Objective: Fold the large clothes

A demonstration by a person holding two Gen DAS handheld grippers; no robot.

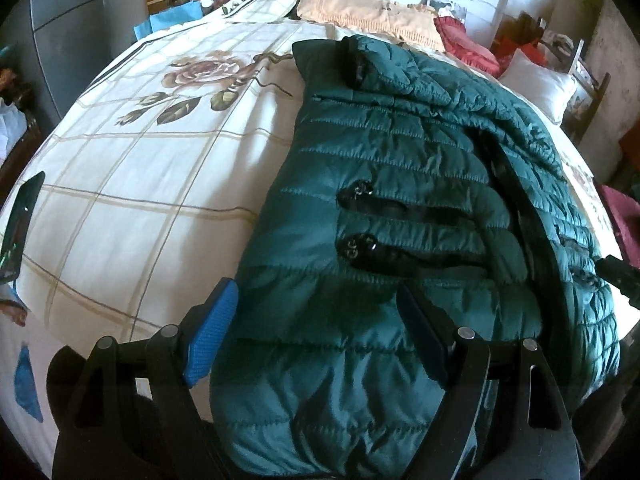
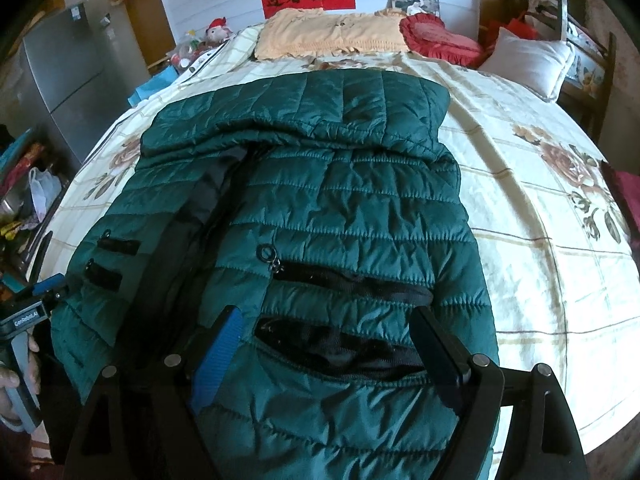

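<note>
A dark green quilted puffer jacket (image 1: 400, 184) lies front up on the bed, hem toward me, collar far; it also shows in the right wrist view (image 2: 340, 200). Its black zip pockets (image 2: 352, 280) face up. My left gripper (image 1: 320, 332) is open, its fingers spread over the jacket's left hem part. My right gripper (image 2: 328, 344) is open, its fingers spread over the right hem part by the open pocket (image 2: 340, 348). The left gripper (image 2: 44, 292) also shows at the left edge of the right wrist view, beside the jacket's side.
The bed has a cream checked sheet with rose prints (image 1: 160, 168). A peach blanket (image 2: 332, 32), a red heart cushion (image 2: 440, 40) and a white pillow (image 2: 528, 60) lie at its head. A grey fridge (image 2: 68, 80) and clutter stand at the left. A dark phone (image 1: 22, 224) lies at the bed's left edge.
</note>
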